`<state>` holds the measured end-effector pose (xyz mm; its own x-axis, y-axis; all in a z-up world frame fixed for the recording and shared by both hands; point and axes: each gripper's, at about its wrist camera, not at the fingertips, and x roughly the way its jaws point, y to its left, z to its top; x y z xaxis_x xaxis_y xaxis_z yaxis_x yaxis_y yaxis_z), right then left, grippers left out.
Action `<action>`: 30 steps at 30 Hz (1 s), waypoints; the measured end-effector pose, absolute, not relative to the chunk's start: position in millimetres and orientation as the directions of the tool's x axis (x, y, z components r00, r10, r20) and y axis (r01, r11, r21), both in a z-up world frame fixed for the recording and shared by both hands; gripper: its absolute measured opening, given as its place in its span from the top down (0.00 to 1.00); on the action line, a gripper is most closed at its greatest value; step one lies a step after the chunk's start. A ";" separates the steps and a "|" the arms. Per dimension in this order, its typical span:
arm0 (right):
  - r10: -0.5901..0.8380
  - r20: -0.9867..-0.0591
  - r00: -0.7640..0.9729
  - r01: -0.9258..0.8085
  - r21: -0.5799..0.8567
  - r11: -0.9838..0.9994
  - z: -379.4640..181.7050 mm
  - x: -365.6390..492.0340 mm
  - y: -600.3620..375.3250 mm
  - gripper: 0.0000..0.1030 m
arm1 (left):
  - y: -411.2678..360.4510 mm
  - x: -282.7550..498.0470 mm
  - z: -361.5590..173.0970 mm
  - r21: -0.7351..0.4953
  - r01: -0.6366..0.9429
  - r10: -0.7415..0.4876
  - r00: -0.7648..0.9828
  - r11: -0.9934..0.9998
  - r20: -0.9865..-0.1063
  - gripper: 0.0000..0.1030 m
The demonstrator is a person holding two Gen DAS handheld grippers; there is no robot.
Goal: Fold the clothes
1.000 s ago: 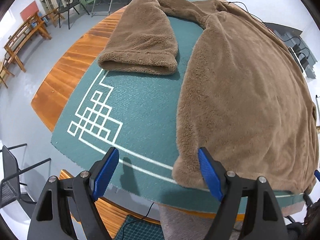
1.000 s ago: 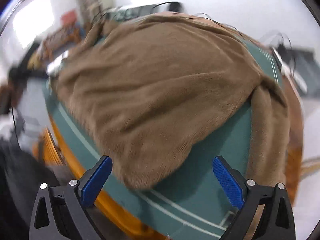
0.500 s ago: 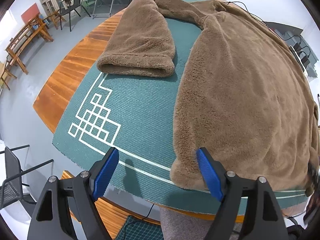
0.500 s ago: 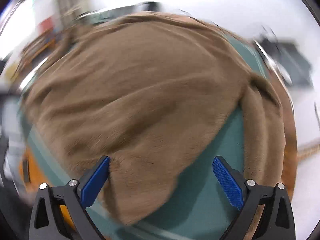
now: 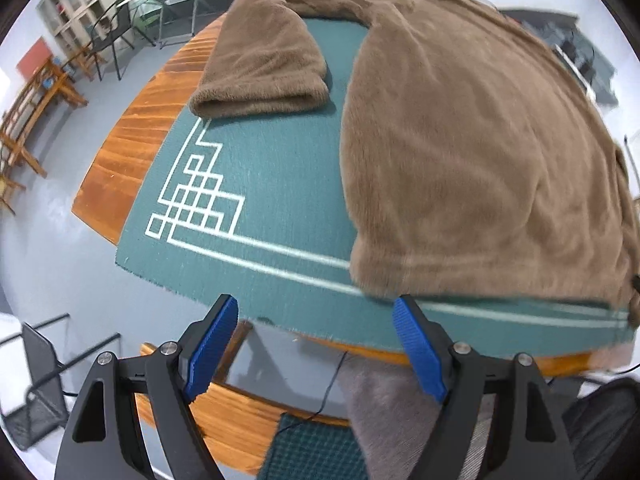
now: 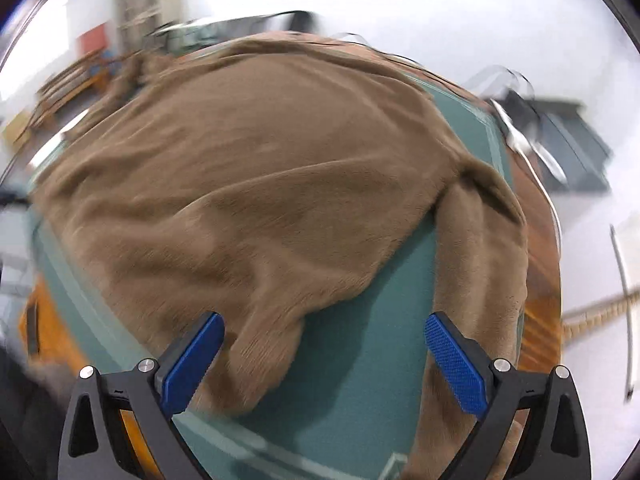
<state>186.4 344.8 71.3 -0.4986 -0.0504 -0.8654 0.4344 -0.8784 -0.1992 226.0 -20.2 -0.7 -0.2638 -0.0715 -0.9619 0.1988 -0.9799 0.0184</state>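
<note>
Both sets of jaws stand wide apart with nothing between them. From its own camera, the left gripper (image 5: 316, 354) hangs off the near edge of the table, its blue pads (image 5: 418, 354) just short of the lower hem corner of a brown fleece sweater (image 5: 460, 152). That sweater lies spread flat, collar far away, on a green mat (image 5: 272, 184) with a white geometric corner pattern (image 5: 192, 200); the mat covers a wooden table (image 5: 136, 144). One sleeve (image 5: 264, 64) lies out to the left of the body, its cuff resting on the mat near the pattern, with a strip of bare mat between sleeve and body.

The right wrist view is blurred. The right gripper (image 6: 324, 364) hovers over the sweater's (image 6: 260, 184) other lower corner, which sits close to its left pad (image 6: 192, 364), while the second sleeve (image 6: 476, 264) runs down just beside the right pad toward the table edge. Green mat (image 6: 372, 328) shows between sleeve and body.

Metal chairs (image 5: 116, 36) and wooden benches (image 5: 36, 104) stand on the grey floor beyond the table.
</note>
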 end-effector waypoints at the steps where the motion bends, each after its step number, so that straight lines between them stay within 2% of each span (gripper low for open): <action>1: -0.048 -0.873 -0.486 0.467 -0.213 -0.858 68.6 193.1 343.0 0.01 | -16.8 227.3 -0.5 0.030 0.191 -0.080 -0.260 -0.981 -0.962 0.19; 4: -0.036 -0.893 -0.448 0.561 -0.249 -0.789 60.4 213.2 337.5 0.01 | -7.3 226.3 0.2 0.025 0.190 -0.076 -0.262 -0.981 -0.962 0.19; 8: 0.004 -0.900 -0.435 0.536 -0.263 -0.802 46.4 211.5 332.0 0.01 | -2.6 213.5 -4.6 0.031 0.183 -0.079 -0.264 -0.983 -0.961 0.19; 15: -0.018 -0.885 -0.465 0.503 -0.247 -0.828 46.2 193.6 309.4 0.01 | 4.6 204.9 -2.3 0.023 0.218 -0.084 -0.272 -0.976 -0.959 0.19; 20: -0.086 -0.878 -0.470 0.355 -0.099 -0.930 57.5 152.2 319.8 0.01 | 0.8 193.3 -2.6 -0.006 0.253 -0.071 -0.295 -0.968 -0.953 0.19; 26: -0.149 -0.872 -0.466 0.166 0.079 -0.983 67.0 117.0 339.3 0.01 | -0.3 174.4 11.4 -0.100 0.275 -0.006 -0.361 -0.956 -0.933 0.19; 30: -0.140 -0.874 -0.465 0.086 0.113 -0.990 63.4 91.8 351.8 0.01 | 1.2 158.0 23.9 -0.174 0.296 0.042 -0.403 -0.939 -0.914 0.19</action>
